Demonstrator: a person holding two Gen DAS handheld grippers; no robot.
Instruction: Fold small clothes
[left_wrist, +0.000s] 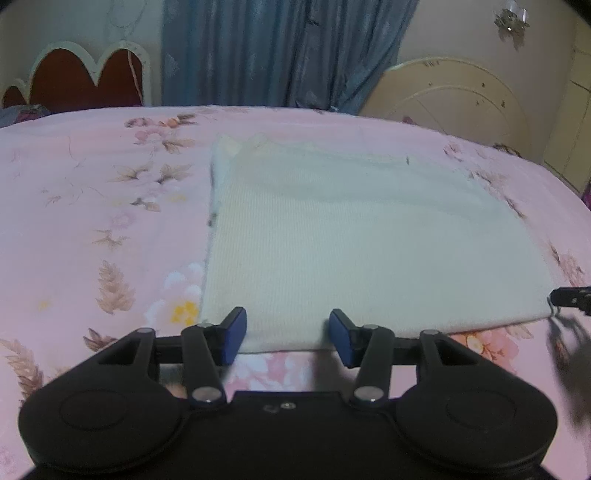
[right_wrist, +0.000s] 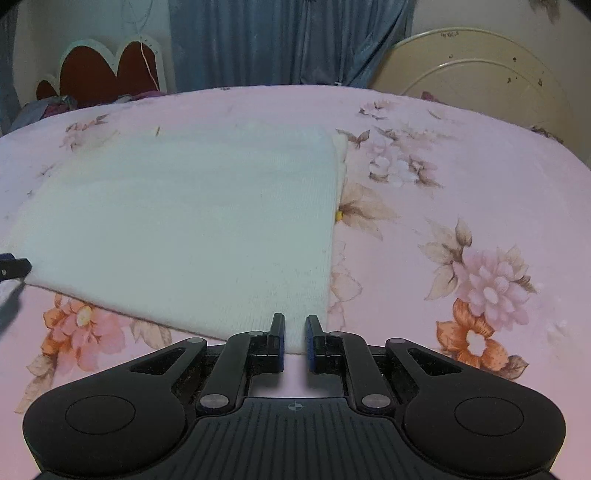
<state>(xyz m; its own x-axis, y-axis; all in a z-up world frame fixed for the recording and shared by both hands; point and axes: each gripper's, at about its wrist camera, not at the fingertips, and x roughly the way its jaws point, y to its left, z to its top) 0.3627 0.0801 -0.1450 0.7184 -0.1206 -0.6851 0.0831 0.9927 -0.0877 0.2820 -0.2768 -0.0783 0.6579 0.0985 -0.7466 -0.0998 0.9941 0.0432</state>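
Observation:
A white knit garment (left_wrist: 351, 236) lies flat on the pink floral bedsheet (left_wrist: 92, 206), folded into a rectangle. My left gripper (left_wrist: 288, 328) is open, its blue pads on either side of the near left edge of the garment, holding nothing. In the right wrist view the garment (right_wrist: 184, 229) fills the left half. My right gripper (right_wrist: 294, 334) is open with a narrow gap, its jaws at the garment's near right corner; no cloth is pinched. The right gripper's tip shows at the far right of the left wrist view (left_wrist: 570, 297).
A red scalloped headboard (left_wrist: 81, 81) and blue curtains (left_wrist: 280, 51) stand behind the bed. A cream round-topped footboard (left_wrist: 454, 103) is at the back right. The bedsheet (right_wrist: 461, 221) extends right of the garment.

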